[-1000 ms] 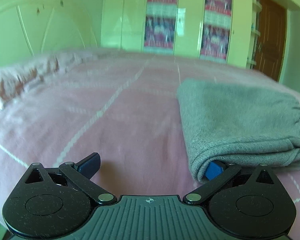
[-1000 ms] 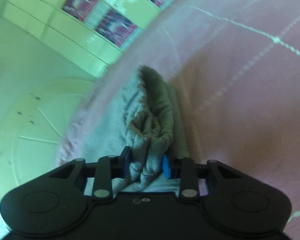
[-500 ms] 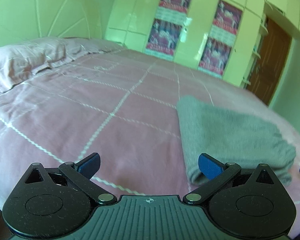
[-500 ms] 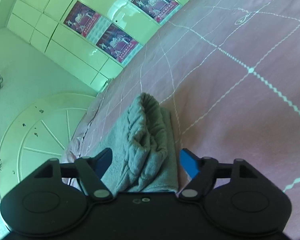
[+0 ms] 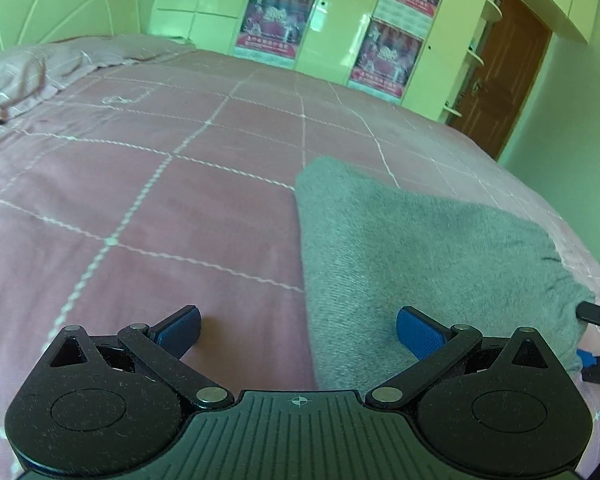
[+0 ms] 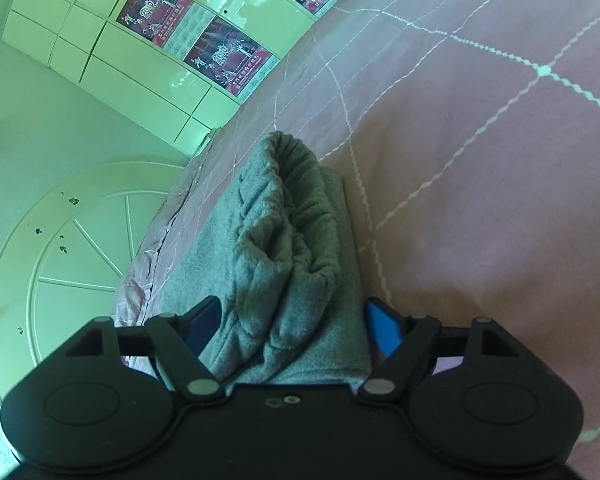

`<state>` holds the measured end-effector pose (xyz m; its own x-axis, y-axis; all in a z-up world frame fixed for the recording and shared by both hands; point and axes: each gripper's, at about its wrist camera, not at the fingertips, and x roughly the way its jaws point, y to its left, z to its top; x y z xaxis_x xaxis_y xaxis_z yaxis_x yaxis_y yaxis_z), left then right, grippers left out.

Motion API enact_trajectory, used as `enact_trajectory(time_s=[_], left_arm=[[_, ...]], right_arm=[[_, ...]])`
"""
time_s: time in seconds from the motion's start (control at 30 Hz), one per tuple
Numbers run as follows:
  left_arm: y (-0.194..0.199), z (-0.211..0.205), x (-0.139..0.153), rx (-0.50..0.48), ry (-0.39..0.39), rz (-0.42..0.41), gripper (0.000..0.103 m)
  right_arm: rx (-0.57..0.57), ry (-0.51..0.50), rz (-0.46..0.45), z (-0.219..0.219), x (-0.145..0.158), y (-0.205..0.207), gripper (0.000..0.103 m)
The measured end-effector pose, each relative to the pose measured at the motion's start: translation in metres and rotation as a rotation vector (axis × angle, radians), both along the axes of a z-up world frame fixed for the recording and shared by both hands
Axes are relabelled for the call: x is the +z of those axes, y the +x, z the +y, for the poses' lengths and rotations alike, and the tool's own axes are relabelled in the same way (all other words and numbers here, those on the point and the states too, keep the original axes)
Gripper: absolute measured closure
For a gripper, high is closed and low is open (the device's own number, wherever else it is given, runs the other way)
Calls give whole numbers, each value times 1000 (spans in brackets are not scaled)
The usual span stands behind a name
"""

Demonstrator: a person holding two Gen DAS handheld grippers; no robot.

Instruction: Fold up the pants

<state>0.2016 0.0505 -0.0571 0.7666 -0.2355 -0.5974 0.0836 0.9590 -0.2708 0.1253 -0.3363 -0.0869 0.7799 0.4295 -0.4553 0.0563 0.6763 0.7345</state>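
Pink bedspread [image 5: 160, 200]: folded grey pants [image 5: 420, 248] lay released; left gripper [image 5: 298, 330] and right gripper [image 6: 296, 320] had spread wide, withdrawing. Fold apparently complete.

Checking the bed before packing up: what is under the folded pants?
The pants lie flat on the pink bedspread, which shows all around them. Anything directly beneath the folded layers is covered and cannot be seen. Both grippers' jaws stand open.

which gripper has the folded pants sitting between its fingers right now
The right gripper: the gray folded pants lie between its open fingers. The left gripper straddles only their edge, mostly over pink bedspread.
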Motion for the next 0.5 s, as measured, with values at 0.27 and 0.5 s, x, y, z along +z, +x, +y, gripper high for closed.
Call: enact_trajectory(time_s=[0.27, 0.5], left_arm=[[7, -5, -3, -34, -19, 12, 0], [22, -13, -7, -109, -65, 63, 0]], right_arm=[[-37, -21, -32, -11, 2, -4, 32], [103, 17, 23, 5, -1, 14, 29]])
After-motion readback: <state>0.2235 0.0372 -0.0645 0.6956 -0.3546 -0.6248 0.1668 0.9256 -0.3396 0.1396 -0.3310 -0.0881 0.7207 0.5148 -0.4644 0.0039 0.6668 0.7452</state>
